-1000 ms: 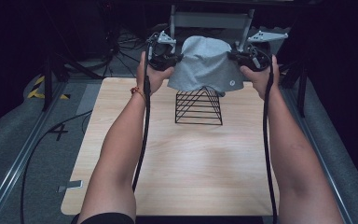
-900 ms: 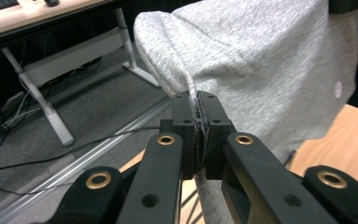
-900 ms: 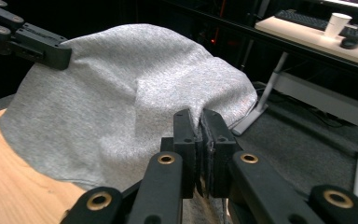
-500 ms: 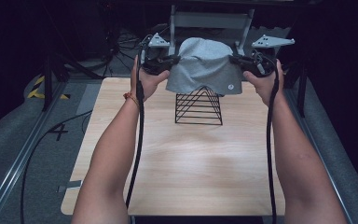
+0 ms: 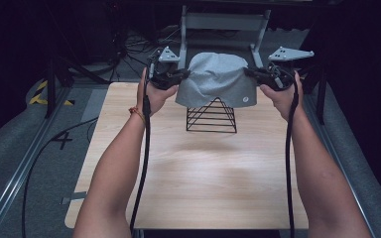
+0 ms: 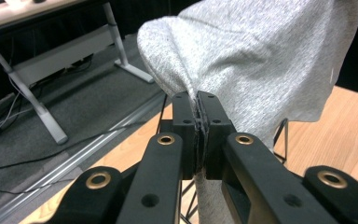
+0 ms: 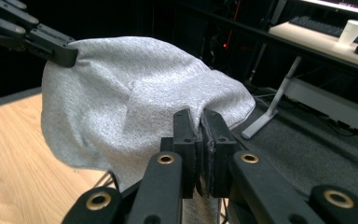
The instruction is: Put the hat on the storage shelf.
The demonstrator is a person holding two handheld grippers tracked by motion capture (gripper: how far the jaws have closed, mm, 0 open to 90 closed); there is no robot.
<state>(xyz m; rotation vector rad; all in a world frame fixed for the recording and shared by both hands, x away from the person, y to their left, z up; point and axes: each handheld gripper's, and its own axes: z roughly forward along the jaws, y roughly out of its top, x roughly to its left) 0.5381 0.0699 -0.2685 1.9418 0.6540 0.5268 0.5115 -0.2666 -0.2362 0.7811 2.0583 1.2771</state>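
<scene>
A grey cloth [image 5: 217, 79] hangs spread over a black wire rack [image 5: 212, 116] at the far middle of the wooden table [image 5: 198, 183]. My left gripper [image 5: 181, 75] is shut on the cloth's left edge, and my right gripper [image 5: 250, 73] is shut on its right edge. Between them the cloth is lifted, domed above the rack's peak. In the left gripper view the jaws [image 6: 198, 100] pinch a fold of grey cloth [image 6: 265, 56]. From the right gripper view, the jaws [image 7: 200, 119] clamp the cloth [image 7: 121, 98], and the left gripper [image 7: 51, 46] shows at the top left.
A grey metal frame [image 5: 225, 22] stands behind the table. Cables [image 5: 54, 144] lie on the grey floor at the left, beside a rail [image 5: 20, 173]. A desk with a white cup [image 7: 352, 32] shows far off in the right gripper view.
Both grippers have moved apart and a little up, stretching the cloth wider and lifting it higher above the wire rack.
</scene>
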